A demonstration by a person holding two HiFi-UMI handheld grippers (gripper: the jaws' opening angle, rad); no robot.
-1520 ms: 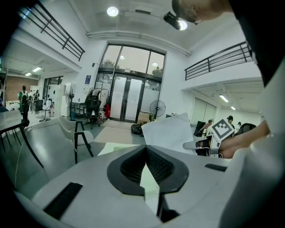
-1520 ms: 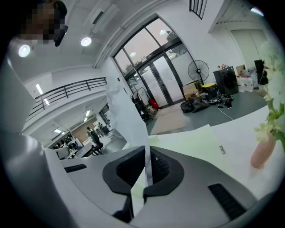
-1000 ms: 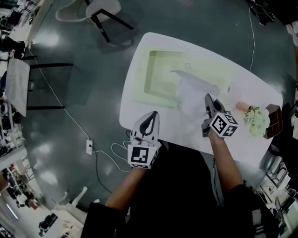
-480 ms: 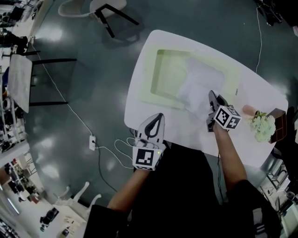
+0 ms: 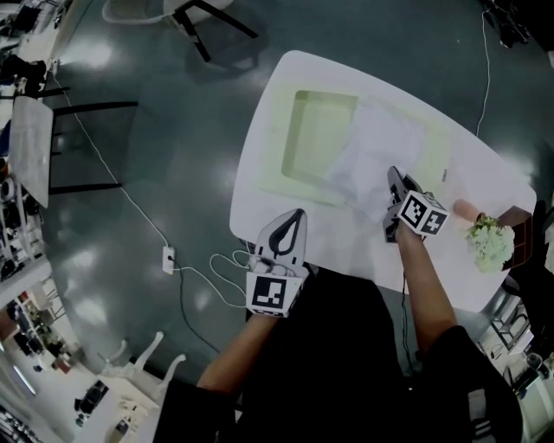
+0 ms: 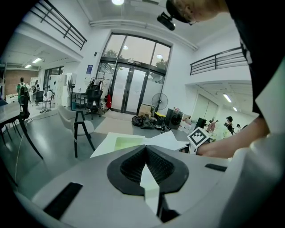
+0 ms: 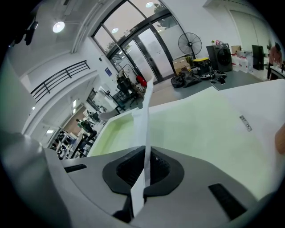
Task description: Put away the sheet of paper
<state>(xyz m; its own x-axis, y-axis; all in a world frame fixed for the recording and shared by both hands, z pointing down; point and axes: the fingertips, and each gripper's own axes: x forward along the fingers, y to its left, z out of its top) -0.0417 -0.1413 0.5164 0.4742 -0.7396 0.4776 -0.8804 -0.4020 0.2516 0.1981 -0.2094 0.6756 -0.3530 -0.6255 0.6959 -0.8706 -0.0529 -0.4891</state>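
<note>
The white sheet of paper [image 5: 374, 149] lies spread over the right half of a pale green tray [image 5: 313, 138] on the white table [image 5: 346, 247]. My right gripper [image 5: 394, 177] is shut on the sheet's near edge. In the right gripper view the paper [image 7: 145, 113] rises edge-on from between the jaws of the right gripper [image 7: 145, 167], with the green tray [image 7: 196, 120] behind it. My left gripper [image 5: 295, 216] hovers at the table's near edge, shut and holding nothing. From the left gripper view, the left gripper [image 6: 145, 149] points toward the tray [image 6: 127, 142] and paper [image 6: 165, 140].
A bunch of pale flowers [image 5: 491, 243], a pink object [image 5: 464, 208] and a brown box [image 5: 521, 227] stand at the table's right end. On the dark floor to the left lie a cable and a socket [image 5: 169, 257]. A chair [image 5: 208, 13] stands beyond the table.
The sheet has moved away from me over the tray and now lies flatter across it. My right gripper stays shut on it. The left gripper has hardly moved.
</note>
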